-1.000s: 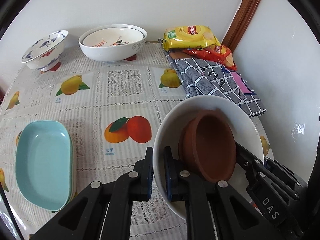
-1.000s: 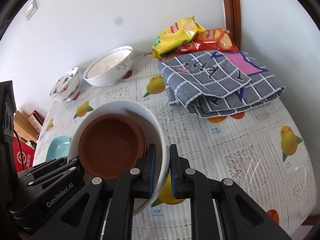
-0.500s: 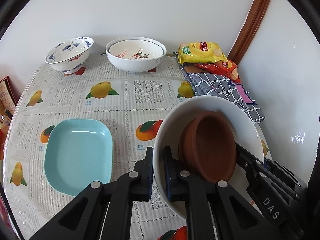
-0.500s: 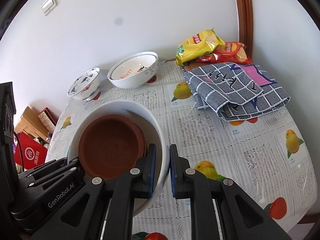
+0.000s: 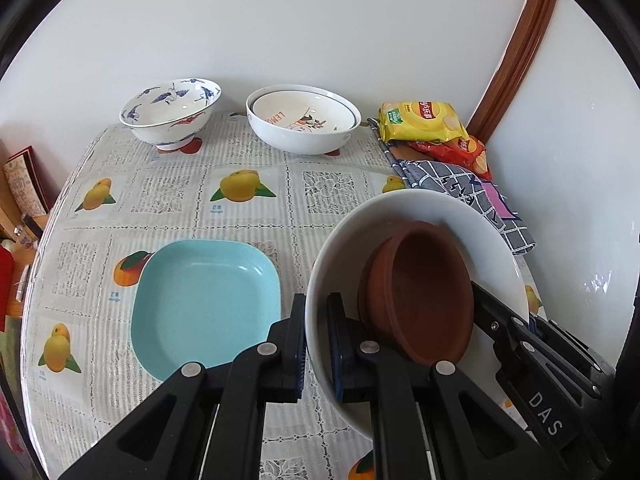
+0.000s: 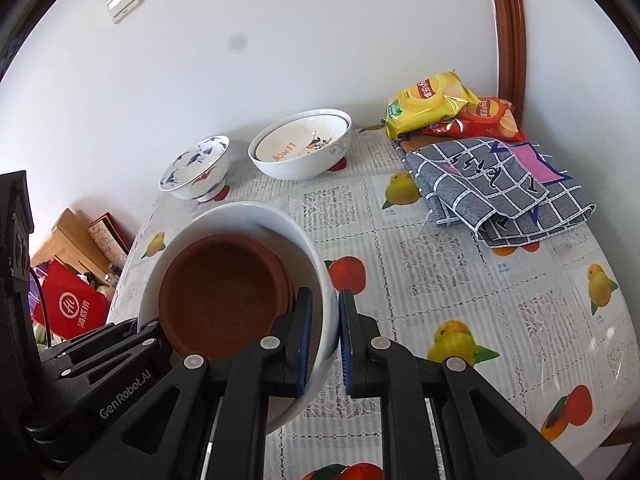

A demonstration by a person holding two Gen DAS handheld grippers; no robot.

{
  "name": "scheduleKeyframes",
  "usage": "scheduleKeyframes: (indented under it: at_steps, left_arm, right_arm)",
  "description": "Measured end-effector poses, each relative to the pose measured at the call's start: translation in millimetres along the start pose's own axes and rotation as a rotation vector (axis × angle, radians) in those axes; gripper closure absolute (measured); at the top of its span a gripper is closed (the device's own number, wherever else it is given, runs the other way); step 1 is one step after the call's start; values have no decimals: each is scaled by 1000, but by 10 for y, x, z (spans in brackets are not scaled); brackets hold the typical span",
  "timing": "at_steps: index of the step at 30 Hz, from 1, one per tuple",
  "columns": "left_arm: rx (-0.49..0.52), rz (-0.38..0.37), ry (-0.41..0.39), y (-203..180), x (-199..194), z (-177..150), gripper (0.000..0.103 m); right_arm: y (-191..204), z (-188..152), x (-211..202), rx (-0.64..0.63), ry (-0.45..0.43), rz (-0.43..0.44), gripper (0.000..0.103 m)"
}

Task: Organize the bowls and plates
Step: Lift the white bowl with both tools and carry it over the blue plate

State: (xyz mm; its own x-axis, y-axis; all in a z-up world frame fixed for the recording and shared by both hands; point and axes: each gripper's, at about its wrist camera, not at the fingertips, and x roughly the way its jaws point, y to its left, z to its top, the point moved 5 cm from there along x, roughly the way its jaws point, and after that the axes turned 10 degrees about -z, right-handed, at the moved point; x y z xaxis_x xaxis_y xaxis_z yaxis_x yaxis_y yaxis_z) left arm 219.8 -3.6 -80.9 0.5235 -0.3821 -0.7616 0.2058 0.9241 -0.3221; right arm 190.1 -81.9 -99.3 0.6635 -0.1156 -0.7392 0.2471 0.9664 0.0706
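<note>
White bowl (image 5: 420, 216) is held clear of the tablecloth (image 5: 240, 216), carried by both tools at once. The left gripper (image 5: 316, 344) has its fingers clamped on the bowl's wall at one side; the right gripper (image 6: 322, 340) is clamped on the wall at the opposite side. Inside sits a terracotta dish (image 6: 224, 292), tilted and leaning against the inner wall, not seated flat. It appears to be more than one nested piece, though this cannot be confirmed.

Risks, as judged from this position:

1. The loose terracotta dish may slide or tip out if the white bowl tilts further. Nothing restrains it.
2. Each grip is a narrow pinch on a smooth glazed rim. Uneven motion between the two hands could twist the bowl out of one pair of pads; the loaded bowl would then swing on the other.
3. The turquoise square plate (image 5: 204, 304) lies on the cloth just beside and below the carried bowl. A low pass or hard set-down could strike ceramic on ceramic.
4. The stacked lemon-print bowls (image 5: 302, 124) and the blue crane-pattern bowl (image 5: 172, 112) stand near the wall; a careless approach could knock them.
5. The folded checked cloth (image 6: 500, 188) and crisp packets (image 6: 432, 104) crowd the right side, limiting room for placement there.
</note>
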Motion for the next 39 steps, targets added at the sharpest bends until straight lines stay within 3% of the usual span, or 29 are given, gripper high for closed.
scheduleKeyframes:
  at_steps: [39]
  left_arm:
    - [-89,43,-14,858,-48,130,93]
  right_arm:
    - [834,55,380,-73,28,52,90]
